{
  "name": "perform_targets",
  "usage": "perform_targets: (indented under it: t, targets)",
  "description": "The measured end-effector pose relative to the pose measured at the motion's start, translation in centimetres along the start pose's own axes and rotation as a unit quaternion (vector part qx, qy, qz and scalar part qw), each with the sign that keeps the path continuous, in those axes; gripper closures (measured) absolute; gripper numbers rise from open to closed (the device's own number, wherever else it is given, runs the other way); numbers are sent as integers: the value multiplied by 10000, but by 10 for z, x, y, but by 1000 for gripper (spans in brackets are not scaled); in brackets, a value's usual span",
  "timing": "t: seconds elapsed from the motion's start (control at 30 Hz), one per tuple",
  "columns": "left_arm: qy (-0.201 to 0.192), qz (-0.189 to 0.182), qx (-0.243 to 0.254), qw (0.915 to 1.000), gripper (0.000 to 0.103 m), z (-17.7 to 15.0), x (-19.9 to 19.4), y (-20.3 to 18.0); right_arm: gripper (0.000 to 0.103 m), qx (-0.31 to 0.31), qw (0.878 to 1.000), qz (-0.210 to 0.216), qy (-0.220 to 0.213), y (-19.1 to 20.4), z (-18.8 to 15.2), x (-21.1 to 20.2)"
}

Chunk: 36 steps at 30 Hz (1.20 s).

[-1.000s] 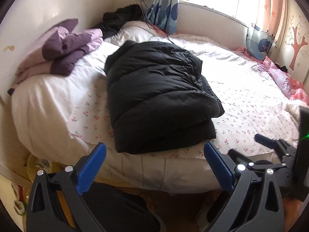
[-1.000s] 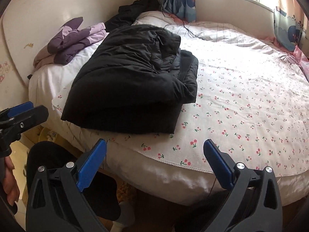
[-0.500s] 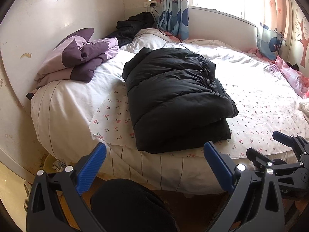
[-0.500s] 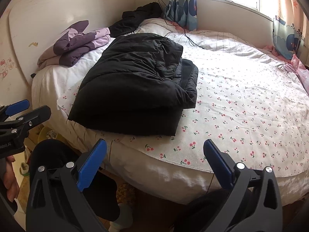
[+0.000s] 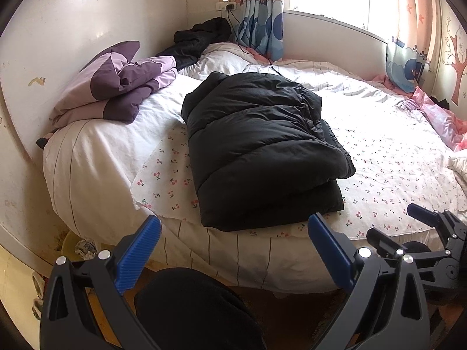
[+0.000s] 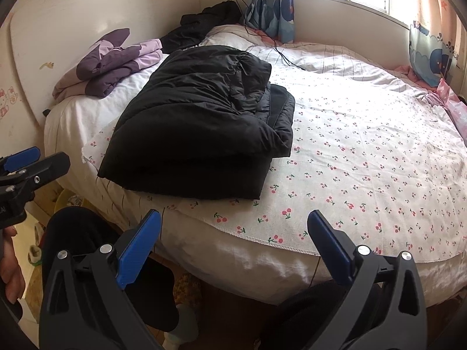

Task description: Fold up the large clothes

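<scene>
A black puffer jacket (image 5: 259,151) lies folded in a thick bundle on the round bed, near its front left edge; it also shows in the right wrist view (image 6: 201,125). My left gripper (image 5: 233,245) is open and empty, held off the bed in front of the jacket. My right gripper (image 6: 233,242) is open and empty, in front of the bed edge, to the right of the jacket. The right gripper (image 5: 420,227) shows at the lower right of the left wrist view, the left gripper (image 6: 32,163) at the left edge of the right wrist view.
A cherry-print sheet (image 6: 364,163) covers the bed. A folded purple jacket (image 5: 116,87) lies at the back left by the headboard, a dark garment (image 5: 201,35) behind it. A black cable (image 6: 280,55) runs from the wall socket. Pink bedding (image 5: 437,116) lies far right.
Both grippers have pulled back and risen away from the bed, so the jacket looks smaller and farther. The jacket has not moved. Both grippers stay open.
</scene>
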State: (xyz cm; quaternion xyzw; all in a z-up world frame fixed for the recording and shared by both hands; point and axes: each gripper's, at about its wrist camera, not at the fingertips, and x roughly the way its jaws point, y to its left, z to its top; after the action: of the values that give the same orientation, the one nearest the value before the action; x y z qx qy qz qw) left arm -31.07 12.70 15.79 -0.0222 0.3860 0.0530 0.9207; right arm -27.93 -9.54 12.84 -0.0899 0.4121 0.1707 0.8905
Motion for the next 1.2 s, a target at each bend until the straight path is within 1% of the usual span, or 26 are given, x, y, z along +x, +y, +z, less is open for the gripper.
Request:
perform_targets:
  t: [0.3,0.57,0.83,1.2]
  targets:
    - [156,-39,-129,9998,6,-2,7,3,6,63,10000,-32,-5,-4,-2,1]
    - [157,-91,-47,9998,6,-4,7,-6,6,118,9999,-19,24,-5,-5,4]
    - [120,-180,-66,9997,6,-4,4,-10,6,155,9999,7,46,-7,-7,5]
    - [97,-136,-59,9998,6,-5,4,-9,6,160,9998,44,101,-3,-9,9]
